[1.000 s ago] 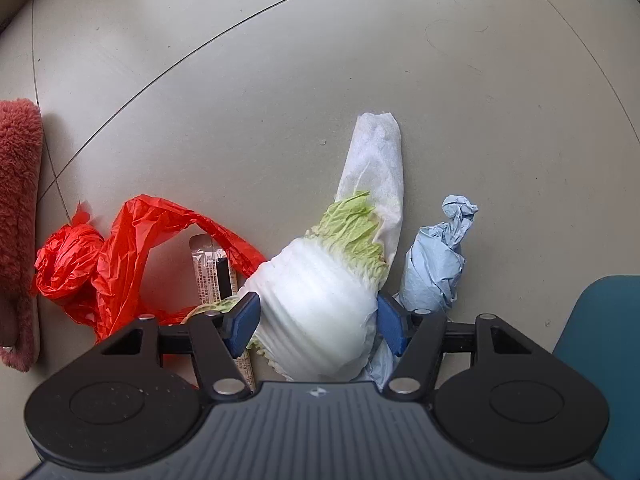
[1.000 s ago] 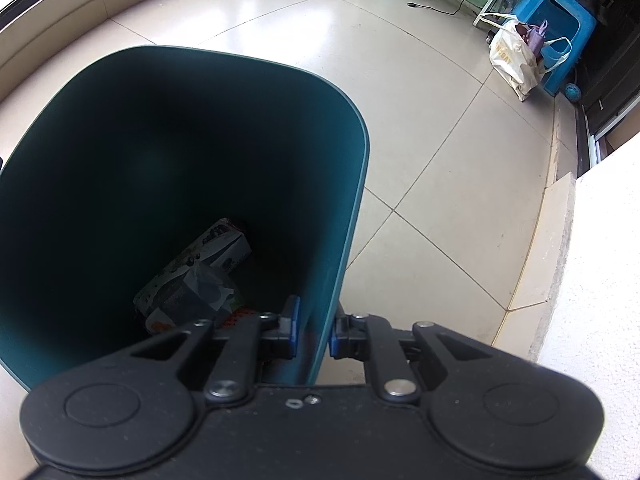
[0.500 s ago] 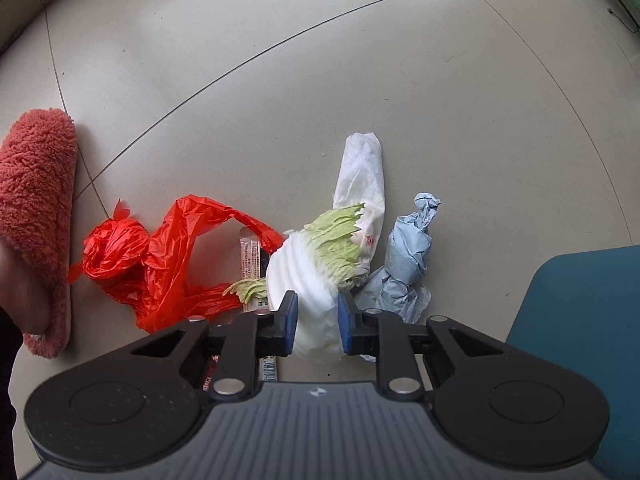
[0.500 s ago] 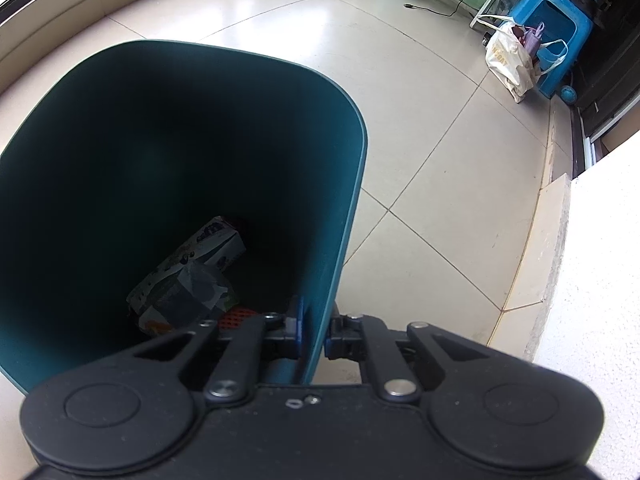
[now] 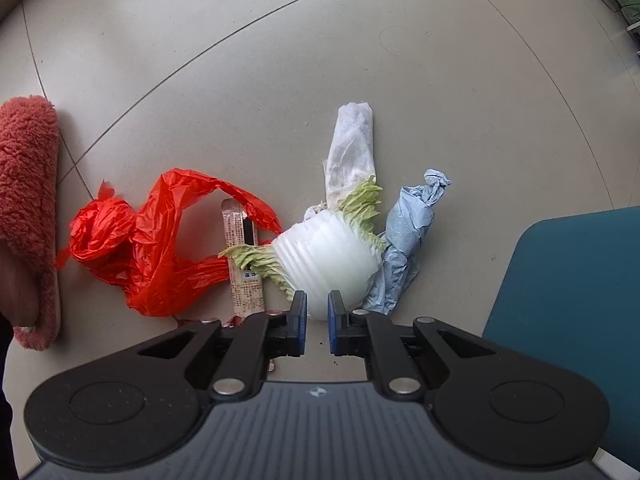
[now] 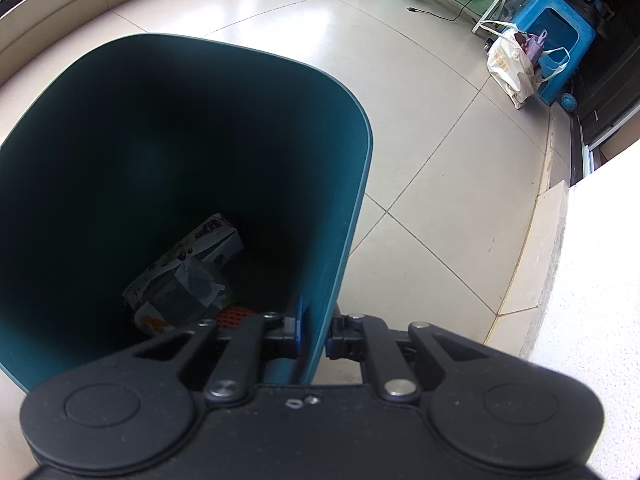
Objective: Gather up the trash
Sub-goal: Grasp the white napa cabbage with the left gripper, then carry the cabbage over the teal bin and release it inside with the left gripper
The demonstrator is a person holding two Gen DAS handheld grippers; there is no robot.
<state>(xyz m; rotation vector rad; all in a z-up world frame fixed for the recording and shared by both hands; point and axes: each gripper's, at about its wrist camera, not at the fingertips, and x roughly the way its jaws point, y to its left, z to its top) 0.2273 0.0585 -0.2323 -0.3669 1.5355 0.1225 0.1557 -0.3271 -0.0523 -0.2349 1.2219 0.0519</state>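
Left view looks straight down at a glossy beige tile floor [image 5: 440,80] with the trash in a little pile. In the middle sits a ribbed white cabbage stub [image 5: 328,256] with frilly pale green leaf edges. At its 12 o'clock is a rolled white tissue [image 5: 352,148], soft and tube shaped. At 3 o'clock is a twisted wad of blue paper [image 5: 408,240]. At 9 o'clock lies a thin printed sachet [image 5: 244,280], and past it a crinkly red plastic bag [image 5: 160,248]. A fuzzy pink slipper [image 5: 28,200] sits far out at 9 o'clock.

The left hand-held gripper [image 5: 317,320] has its blue pads pressed nearly together right at the cabbage's 6 o'clock edge. Can't tell if it's nipping any of it.

The right hand-held gripper [image 6: 316,332] is pinching the smooth wall of the teal plastic bin [image 6: 200,120], one pad inside and one outside. A crumpled printed carton [image 6: 192,260] lies at the bottom of the bin
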